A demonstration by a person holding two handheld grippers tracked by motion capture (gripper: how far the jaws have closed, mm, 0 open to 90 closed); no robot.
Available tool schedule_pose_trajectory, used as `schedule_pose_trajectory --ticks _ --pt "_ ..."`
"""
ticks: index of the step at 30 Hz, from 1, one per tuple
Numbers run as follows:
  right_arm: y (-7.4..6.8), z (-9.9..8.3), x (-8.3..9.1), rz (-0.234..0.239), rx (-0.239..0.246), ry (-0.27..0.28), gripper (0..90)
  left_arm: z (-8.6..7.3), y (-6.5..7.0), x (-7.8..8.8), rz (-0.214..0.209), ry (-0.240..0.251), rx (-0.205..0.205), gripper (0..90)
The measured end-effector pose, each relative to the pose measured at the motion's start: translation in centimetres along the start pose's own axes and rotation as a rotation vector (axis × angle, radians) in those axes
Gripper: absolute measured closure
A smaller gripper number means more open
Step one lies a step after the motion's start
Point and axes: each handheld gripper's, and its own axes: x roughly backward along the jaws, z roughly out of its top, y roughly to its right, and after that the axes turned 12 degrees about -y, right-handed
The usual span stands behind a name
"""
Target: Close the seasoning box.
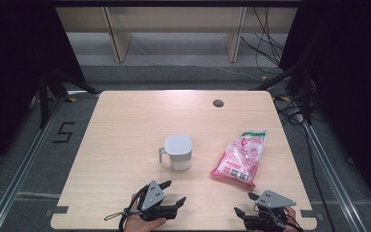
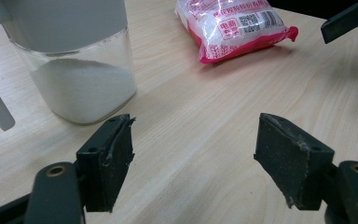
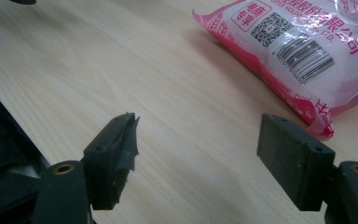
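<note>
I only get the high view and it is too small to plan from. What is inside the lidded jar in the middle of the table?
Observer: The left gripper view shows the jar has clear walls and holds white powder, part full.
Operator: Anything printed on the pink bag?
Observer: The right gripper view shows a barcode and a square code on the bag.
Operator: Is the right gripper holding anything?
Observer: No, the right gripper is open above bare table.

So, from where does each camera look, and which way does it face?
High view: above the near edge, facing forward and down on the wooden table; both hands and tools show.
Left gripper view: on the left tool, facing the clear grey-lidded jar.
Right gripper view: on the right tool, facing the pink-and-white plastic bag, which all views share.
</note>
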Motion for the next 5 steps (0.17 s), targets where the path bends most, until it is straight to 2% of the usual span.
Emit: schedule_pose_trajectory --ticks 5 --pt "0.04 -0.04 0.03 -0.02 -0.009 0.008 29.0 0.05 -0.23 0.05 0.001 -0.002 -0.005 26.8"
